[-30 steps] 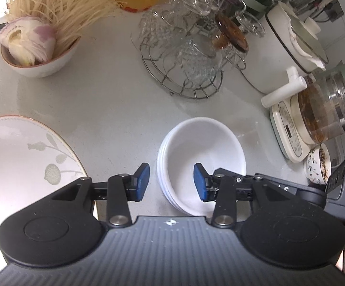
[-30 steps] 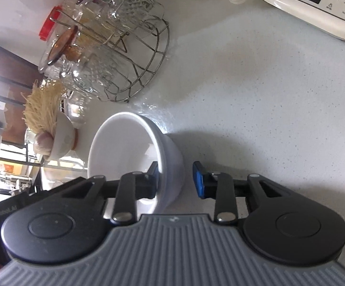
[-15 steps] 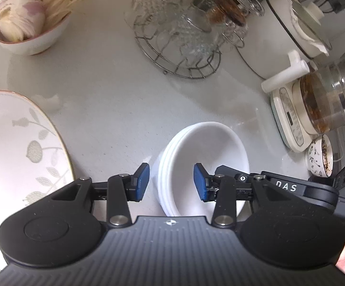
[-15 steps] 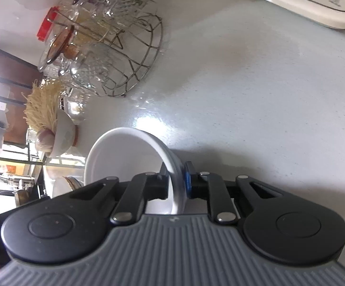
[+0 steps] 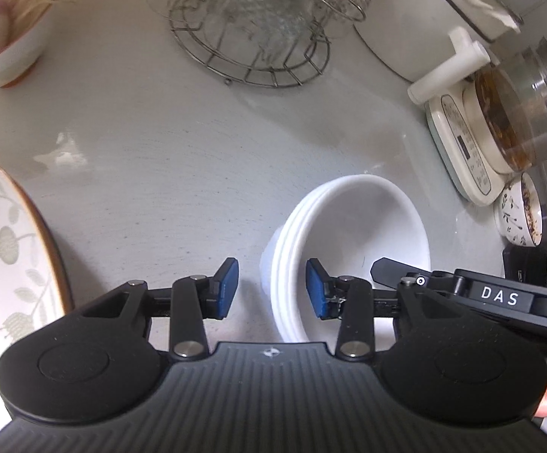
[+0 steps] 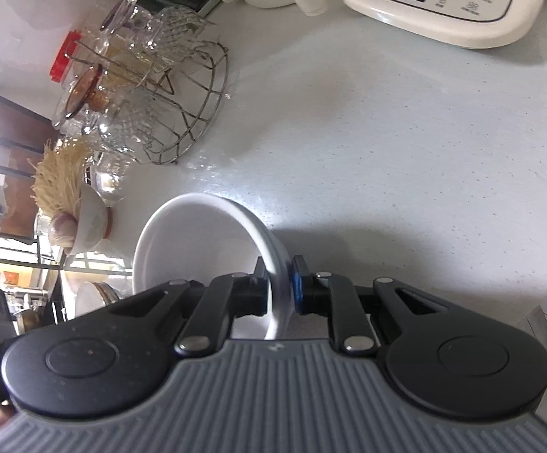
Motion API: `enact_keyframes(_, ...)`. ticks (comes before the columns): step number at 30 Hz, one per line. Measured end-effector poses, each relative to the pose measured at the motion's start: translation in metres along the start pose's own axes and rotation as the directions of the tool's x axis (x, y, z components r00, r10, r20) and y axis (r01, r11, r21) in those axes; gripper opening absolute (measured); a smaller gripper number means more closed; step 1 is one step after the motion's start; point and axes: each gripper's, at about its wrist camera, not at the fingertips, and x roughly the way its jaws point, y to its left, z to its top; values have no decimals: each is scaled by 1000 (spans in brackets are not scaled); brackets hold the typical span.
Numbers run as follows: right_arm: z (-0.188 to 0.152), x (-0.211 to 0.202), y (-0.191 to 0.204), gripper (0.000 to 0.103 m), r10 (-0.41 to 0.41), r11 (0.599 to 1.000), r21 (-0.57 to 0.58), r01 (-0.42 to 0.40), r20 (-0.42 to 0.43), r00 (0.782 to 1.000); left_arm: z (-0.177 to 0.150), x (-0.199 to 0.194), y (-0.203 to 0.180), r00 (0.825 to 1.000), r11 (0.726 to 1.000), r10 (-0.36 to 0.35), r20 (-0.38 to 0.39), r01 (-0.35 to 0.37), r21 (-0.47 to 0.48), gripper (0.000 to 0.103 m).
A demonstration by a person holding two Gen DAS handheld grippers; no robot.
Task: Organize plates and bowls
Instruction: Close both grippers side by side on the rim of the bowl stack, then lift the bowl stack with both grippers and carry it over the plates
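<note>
Right wrist view: right claw (image 6: 278,287) clamped on bowl stack (image 6: 213,241) rim; left claw (image 5: 271,288) open, straddling the rim; lift level, steadily.

My jaws wore blue pads (image 5: 227,287) on black arms. The stacked round ceramic bowls (image 5: 352,234) were plain glossy white. The pale grey speckled stone surface (image 5: 182,151) carried a large white plate (image 5: 5,249) with a brown rim and faint grey-green flower sprigs. A small white cup (image 5: 518,219) showed dark leaf patterns. The appliance base (image 6: 435,3) was cream.
</note>
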Motion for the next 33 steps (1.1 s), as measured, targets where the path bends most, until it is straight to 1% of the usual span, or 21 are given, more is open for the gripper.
enact_keyframes(2,0,-1,-3,15,-2,1000,4,2,3,1000,1,4,-1,1000,1000,-7,-9,7,10,36)
enact_keyframes(4,-2,-2,-4,15,-11,1000,6,11,6,1000,1,8,-1,1000,1000,-20,-11,20,18,34)
enact_keyframes(5,-2,-3,-6,15,-13,1000,9,13,5,1000,0,9,-2,1000,999,-26,-13,26,18,29)
enact_keyframes(7,-3,-2,-8,15,-14,1000,14,14,5,1000,0,11,-4,1000,999,-26,-12,26,33,25)
enact_keyframes(10,-4,-4,-8,15,-21,1000,9,21,14,1000,1,12,-8,1000,998,-26,-6,26,60,23)
enact_keyframes(15,-5,-6,-8,15,-22,1000,14,22,25,999,1,10,-10,1000,997,-31,-3,31,75,22)
enact_keyframes(20,-6,-15,-2,15,-20,1000,-3,21,56,998,3,3,-13,999,996,-46,10,45,82,22)
enact_keyframes(26,-6,-31,11,16,-11,999,-29,13,85,996,4,-18,-15,998,996,-63,25,61,72,22)
enact_keyframes(28,-7,-37,17,16,-12,999,-45,17,95,995,5,-25,-17,998,995,-66,14,64,73,23)
enact_keyframes(33,-7,-55,30,16,-5,997,-73,14,123,992,6,-48,-21,996,994,-76,37,73,85,23)
